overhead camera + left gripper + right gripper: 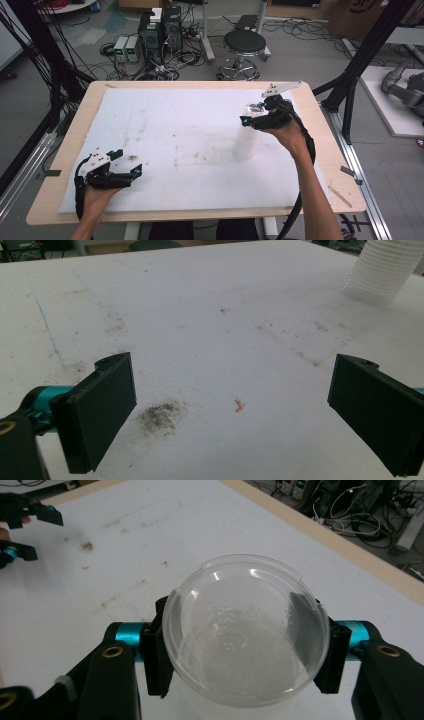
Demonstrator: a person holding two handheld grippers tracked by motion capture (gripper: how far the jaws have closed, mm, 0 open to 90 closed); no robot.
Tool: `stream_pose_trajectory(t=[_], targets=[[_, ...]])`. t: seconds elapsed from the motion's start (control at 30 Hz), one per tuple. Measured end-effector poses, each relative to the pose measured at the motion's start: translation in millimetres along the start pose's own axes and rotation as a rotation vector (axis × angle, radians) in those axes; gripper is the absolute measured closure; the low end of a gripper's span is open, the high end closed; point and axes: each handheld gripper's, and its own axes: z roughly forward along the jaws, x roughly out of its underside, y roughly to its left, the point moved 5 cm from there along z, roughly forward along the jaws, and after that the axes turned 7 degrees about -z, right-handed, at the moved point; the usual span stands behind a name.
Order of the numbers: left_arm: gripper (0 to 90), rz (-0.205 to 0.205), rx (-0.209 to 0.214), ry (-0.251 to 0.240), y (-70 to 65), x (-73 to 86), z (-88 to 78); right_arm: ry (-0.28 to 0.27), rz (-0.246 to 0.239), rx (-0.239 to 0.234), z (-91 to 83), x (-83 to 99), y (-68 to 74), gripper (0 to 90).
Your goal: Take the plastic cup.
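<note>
- Right gripper [245,650]: jaws clenched on either side of the top clear cup [245,630] at its rim, mouth facing the camera, lower centre of the right gripper view.
- Cup stack [246,137] upright, right of centre in the high view, long axis vertical, directly beneath the jaws.
- Left gripper [131,165]: jaws released, nothing between, lower left, well apart from the stack.

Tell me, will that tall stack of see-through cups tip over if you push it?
Probably: the stack of cups stands tall on a narrow base, so a push near the top could topple it. Its thin clear plastic looks light and may flex where the right gripper squeezes it.
</note>
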Motion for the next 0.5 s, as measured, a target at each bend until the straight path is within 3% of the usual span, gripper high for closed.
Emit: stream_pose_trajectory(t=[0.33, 0.5], targets=[[5.2, 0.000, -0.001, 0.002, 0.0, 0.0, 0.2, -0.033, -0.049, 0.059, -48.4, -52.8, 0.2, 41.1], [5.2, -0.002, -0.002, 0.000, 0.3, 0.0, -0.3, -0.047, -0.058, 0.066, -59.9, -63.6, 1.1, 41.2]])
